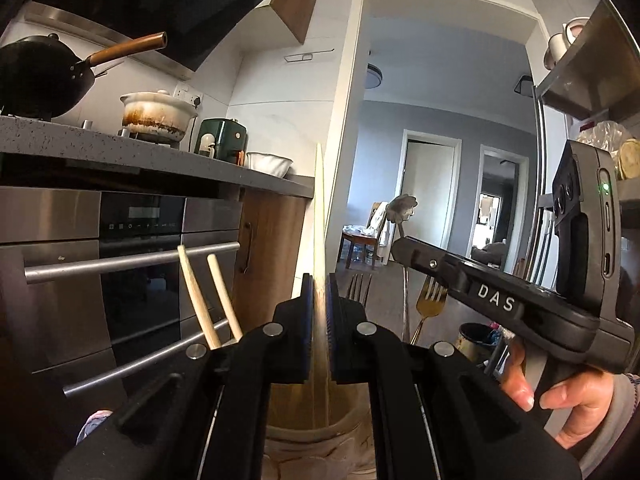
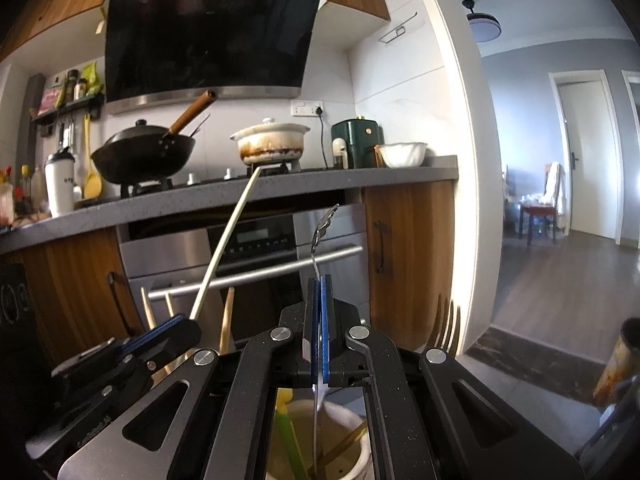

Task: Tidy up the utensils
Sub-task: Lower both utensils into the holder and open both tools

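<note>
My left gripper (image 1: 319,292) is shut on a pale flat wooden utensil (image 1: 320,208) that stands upright, its lower end in a ceramic utensil holder (image 1: 344,432) below. It shows as a thin pale stick (image 2: 232,236) in the right wrist view, held by the left gripper (image 2: 176,330). My right gripper (image 2: 321,292) is shut on a metal spoon (image 2: 324,224) with a shell-shaped end, its lower part going down into the holder (image 2: 356,420). The right gripper (image 1: 404,248) and spoon (image 1: 402,206) also show in the left view. Forks (image 1: 430,300) and wooden sticks (image 1: 196,296) stand in the holder.
An oven (image 1: 140,264) with bar handles sits under a grey counter (image 2: 320,184). On the counter are a black wok (image 2: 144,152), a stained white pot (image 2: 272,140), a green appliance (image 2: 358,138) and a white bowl (image 2: 402,154). A doorway (image 1: 440,160) opens to the right.
</note>
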A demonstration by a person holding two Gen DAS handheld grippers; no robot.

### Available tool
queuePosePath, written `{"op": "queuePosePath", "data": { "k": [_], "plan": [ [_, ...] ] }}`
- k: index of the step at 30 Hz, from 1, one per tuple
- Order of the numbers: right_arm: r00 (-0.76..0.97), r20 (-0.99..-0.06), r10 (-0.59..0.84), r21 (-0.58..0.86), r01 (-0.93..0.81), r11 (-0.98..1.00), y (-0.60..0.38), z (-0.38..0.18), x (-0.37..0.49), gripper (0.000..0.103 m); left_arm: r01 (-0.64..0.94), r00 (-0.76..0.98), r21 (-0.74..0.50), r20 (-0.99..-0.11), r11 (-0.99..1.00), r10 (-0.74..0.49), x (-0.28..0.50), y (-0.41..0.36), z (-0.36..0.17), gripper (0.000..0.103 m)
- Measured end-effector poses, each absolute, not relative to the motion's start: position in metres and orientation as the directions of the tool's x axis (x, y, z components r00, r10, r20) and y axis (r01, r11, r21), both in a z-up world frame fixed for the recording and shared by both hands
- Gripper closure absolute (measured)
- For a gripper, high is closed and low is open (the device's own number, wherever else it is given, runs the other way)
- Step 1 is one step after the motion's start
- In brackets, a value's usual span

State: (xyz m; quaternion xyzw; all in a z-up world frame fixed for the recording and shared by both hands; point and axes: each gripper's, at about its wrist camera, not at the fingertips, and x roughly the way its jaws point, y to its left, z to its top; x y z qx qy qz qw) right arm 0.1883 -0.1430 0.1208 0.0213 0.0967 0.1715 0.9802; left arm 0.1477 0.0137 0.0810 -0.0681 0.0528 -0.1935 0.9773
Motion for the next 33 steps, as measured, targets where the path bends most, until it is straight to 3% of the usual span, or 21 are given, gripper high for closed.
{"op": "queuePosePath", "data": {
  "k": [25, 27, 30, 31, 33],
  "plan": [
    [0.889, -0.328, 0.321, 0.083, -0.311, 0.947, -0.153, 0.077, 0.173, 0.101, 0.319, 0.923, -0.080, -0.203, 0.944, -0.329, 0.118, 0.024, 0.068, 0.096],
    [0.888, -0.330, 0.319, 0.083, -0.309, 0.947, -0.153, 0.077, 0.172, 0.101, 0.323, 0.919, -0.070, -0.215, 0.944, -0.330, 0.117, 0.023, 0.069, 0.092],
    [0.889, -0.334, 0.314, 0.084, -0.303, 0.949, -0.154, 0.077, 0.171, 0.099, 0.321, 0.921, -0.063, -0.211, 0.945, -0.326, 0.113, 0.021, 0.073, 0.071],
    [0.890, -0.334, 0.311, 0.087, -0.299, 0.950, -0.154, 0.078, 0.170, 0.092, 0.320, 0.922, -0.064, -0.210, 0.945, -0.326, 0.112, 0.021, 0.074, 0.066],
    [0.892, -0.328, 0.310, 0.095, -0.295, 0.951, -0.156, 0.081, 0.168, 0.080, 0.319, 0.922, -0.067, -0.211, 0.946, -0.326, 0.111, 0.021, 0.076, 0.066]
  ]
}}
